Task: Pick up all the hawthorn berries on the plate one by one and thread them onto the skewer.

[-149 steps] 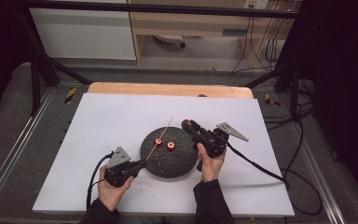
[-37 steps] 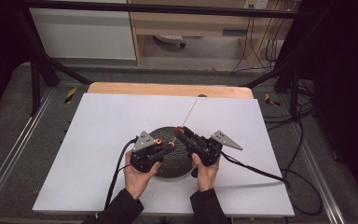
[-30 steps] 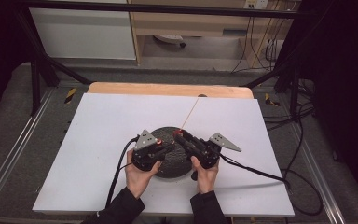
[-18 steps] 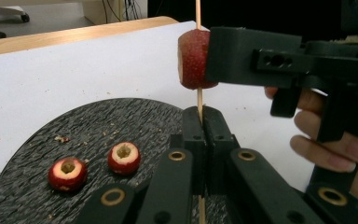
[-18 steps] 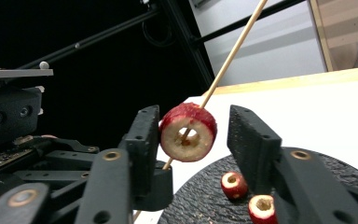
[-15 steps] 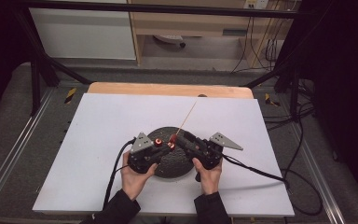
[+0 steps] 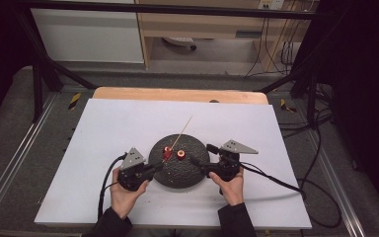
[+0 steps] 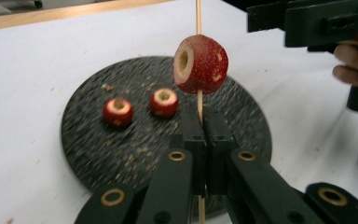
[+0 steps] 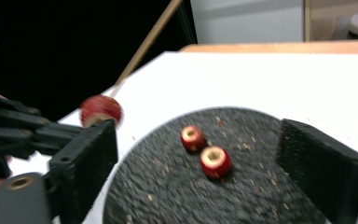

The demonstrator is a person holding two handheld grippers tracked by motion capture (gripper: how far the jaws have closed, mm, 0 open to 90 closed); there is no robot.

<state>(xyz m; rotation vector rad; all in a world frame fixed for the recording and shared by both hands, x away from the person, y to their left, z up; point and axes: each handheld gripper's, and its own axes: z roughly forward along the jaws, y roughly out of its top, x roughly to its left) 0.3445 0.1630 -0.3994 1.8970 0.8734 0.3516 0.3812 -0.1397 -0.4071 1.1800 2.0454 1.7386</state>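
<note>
holding: left gripper (image 8: 199, 126) has its jaws clamped tight on a thin wooden skewer (image 8: 198, 18), which runs up between the pads and on past the top of the left gripper view.
threaded fruit: one red cored fruit (image 8: 200, 64) sits on the skewer just above the left gripper's fingertips, its hollowed end turned to the left in that view.
skewer in the high view: the stick (image 7: 180, 136) slants up and away from the left gripper (image 7: 154, 169) over the dark round plate (image 7: 185, 175).
right gripper: jaws (image 9: 198, 172) stand wide with nothing between the pads; they have just been opening. in the high view the right gripper (image 7: 197, 163) lies at the plate's right edge, apart from the skewer.
loose fruits: two more cored red fruits (image 9: 192, 138) (image 9: 215, 162) lie side by side on the plate, between the right gripper's spread jaws in the right gripper view, untouched.
plate: rests on the white table sheet (image 7: 103, 128), with crumbs scattered over it.
</note>
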